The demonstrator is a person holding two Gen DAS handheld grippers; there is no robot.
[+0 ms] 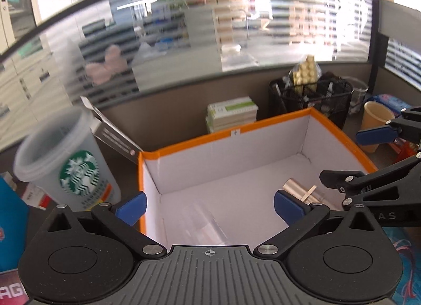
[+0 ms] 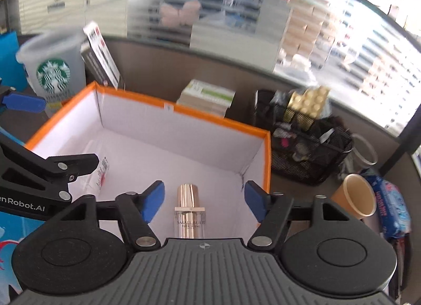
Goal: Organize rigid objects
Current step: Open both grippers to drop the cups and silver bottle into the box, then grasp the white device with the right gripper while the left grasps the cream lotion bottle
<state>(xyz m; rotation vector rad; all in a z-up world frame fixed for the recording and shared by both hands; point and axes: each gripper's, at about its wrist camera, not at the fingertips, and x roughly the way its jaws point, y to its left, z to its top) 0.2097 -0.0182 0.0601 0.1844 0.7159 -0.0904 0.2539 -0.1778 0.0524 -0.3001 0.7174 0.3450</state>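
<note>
An orange-rimmed white box (image 1: 236,133) (image 2: 267,157) stands on the desk. A small perfume bottle with a rose-gold cap (image 2: 190,210) (image 1: 302,189) lies on the box floor at its right side. A clear packet with a barcode label (image 2: 98,170) (image 1: 202,223) lies at the left of the floor. My left gripper (image 1: 210,207) hovers open over the box's near left part, with nothing between its blue pads. My right gripper (image 2: 204,202) hangs open above the bottle, its pads apart from it.
A Starbucks cup (image 1: 68,162) (image 2: 52,68) stands left of the box, with a card (image 1: 110,128) behind it. Stacked books (image 1: 231,112), a black mesh organiser (image 1: 313,97) (image 2: 302,141), a paper cup (image 2: 357,197) and a blue packet (image 2: 392,199) stand behind and to the right.
</note>
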